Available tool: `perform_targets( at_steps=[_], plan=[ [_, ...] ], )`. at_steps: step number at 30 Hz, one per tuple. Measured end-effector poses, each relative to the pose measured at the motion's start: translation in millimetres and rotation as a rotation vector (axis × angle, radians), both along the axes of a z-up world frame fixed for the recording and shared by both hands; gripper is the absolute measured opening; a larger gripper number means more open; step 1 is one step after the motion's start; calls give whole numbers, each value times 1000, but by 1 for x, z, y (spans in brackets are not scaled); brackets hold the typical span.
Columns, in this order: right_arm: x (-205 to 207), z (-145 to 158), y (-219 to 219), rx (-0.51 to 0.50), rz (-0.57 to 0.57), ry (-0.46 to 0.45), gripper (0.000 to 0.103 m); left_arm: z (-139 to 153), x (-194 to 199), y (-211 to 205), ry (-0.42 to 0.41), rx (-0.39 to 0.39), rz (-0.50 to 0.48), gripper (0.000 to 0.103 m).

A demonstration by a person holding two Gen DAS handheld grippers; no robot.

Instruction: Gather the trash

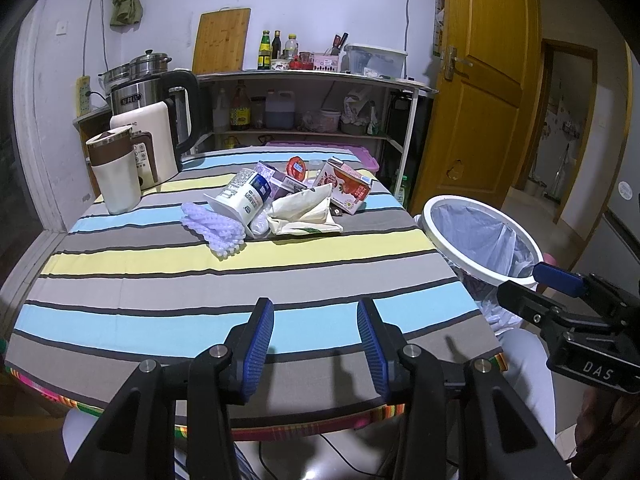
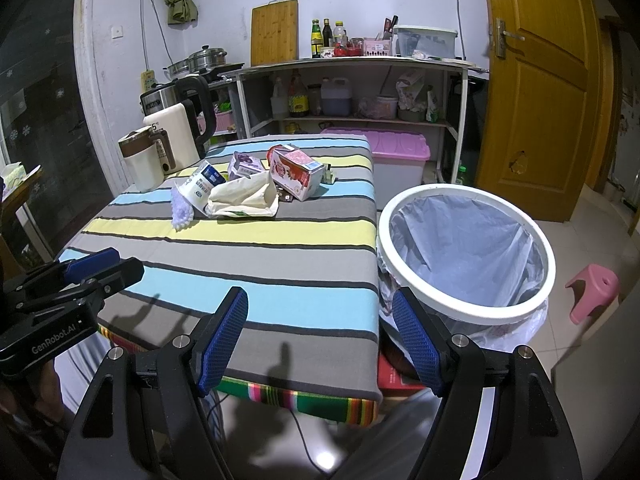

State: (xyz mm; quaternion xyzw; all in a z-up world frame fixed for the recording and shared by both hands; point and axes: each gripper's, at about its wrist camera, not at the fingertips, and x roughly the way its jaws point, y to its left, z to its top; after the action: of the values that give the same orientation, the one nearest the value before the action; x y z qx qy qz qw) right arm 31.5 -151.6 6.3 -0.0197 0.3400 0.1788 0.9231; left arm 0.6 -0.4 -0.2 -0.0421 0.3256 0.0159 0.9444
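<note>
A heap of trash lies at the far middle of the striped table point(image 1: 160, 272): a white yoghurt cup point(image 1: 242, 196), a lilac foam net point(image 1: 216, 232), a cream paper bag point(image 1: 304, 210), a red-and-white carton point(image 1: 346, 186) and a purple box point(image 1: 272, 174). The heap also shows in the right wrist view, with the carton point(image 2: 296, 174) and bag point(image 2: 244, 196). A white-rimmed bin point(image 2: 466, 256) with a clear liner stands off the table's right edge. My left gripper point(image 1: 316, 316) is open and empty over the near edge. My right gripper point(image 2: 320, 306) is open and empty beside the bin.
A cream jug point(image 1: 116, 172), a cream appliance point(image 1: 154, 140) and a steel kettle point(image 1: 160, 96) stand at the table's far left. A shelf unit point(image 1: 312, 80) with bottles is behind. A pink-lidded box point(image 2: 400, 152) and a pink stool point(image 2: 592, 292) are on the floor. A wooden door point(image 2: 536, 80) is at right.
</note>
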Motion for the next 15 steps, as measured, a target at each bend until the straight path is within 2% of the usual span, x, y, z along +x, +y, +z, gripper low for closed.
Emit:
perform_targets(
  at_steps=[15],
  plan=[
    [0,0,1,-1,0,2,75,0,0,-1,0,-2,3,43]
  ],
)
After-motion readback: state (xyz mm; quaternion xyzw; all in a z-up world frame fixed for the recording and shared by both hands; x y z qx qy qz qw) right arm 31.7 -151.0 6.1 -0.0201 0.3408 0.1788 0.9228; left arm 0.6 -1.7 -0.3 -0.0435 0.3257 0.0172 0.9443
